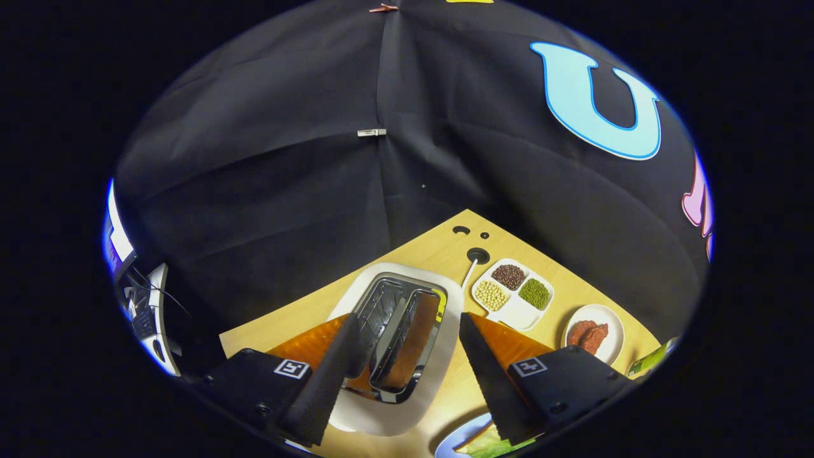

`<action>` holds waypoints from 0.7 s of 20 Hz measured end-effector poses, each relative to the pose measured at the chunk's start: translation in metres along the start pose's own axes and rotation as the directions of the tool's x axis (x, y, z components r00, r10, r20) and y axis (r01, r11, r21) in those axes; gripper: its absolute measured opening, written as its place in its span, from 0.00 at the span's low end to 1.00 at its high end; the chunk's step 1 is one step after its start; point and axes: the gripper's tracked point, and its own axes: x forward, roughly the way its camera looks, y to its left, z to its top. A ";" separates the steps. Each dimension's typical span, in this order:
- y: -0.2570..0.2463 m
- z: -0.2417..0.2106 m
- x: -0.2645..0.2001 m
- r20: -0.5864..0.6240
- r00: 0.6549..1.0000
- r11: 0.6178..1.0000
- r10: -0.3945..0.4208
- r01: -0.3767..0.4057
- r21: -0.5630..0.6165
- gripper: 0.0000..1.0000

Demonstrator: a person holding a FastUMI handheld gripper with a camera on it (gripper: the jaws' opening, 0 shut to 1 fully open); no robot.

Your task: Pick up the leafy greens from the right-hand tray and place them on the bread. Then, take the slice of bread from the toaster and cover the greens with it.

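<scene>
With my gripper point(407, 327) spread wide and empty above the toaster point(397, 346), I risked nudging the toaster instead of gripping the bread slice point(413, 343).

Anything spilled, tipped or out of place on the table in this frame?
Nothing stands out. The toaster stands upright with a bread slice in one slot, the open gripper above it. The beans sit sorted in the divided dish, and the greens lie on their plate.
</scene>
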 end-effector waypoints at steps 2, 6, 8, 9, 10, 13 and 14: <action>-0.001 -0.001 0.004 -0.009 1.000 1.000 -0.022 0.021 -0.011 0.87; 0.001 -0.008 0.012 -0.044 0.998 0.999 -0.048 0.048 -0.004 0.66; -0.002 -0.010 0.015 -0.062 0.996 0.998 -0.067 0.068 0.013 0.47; -0.003 -0.010 0.016 -0.068 0.995 0.997 -0.075 0.076 0.013 0.38; -0.005 -0.010 0.017 -0.071 0.994 0.997 -0.080 0.081 0.009 0.29; -0.002 -0.012 0.014 -0.087 0.993 0.997 -0.075 0.076 0.010 0.16; -0.001 -0.011 0.013 -0.088 0.994 0.997 -0.071 0.072 0.015 0.17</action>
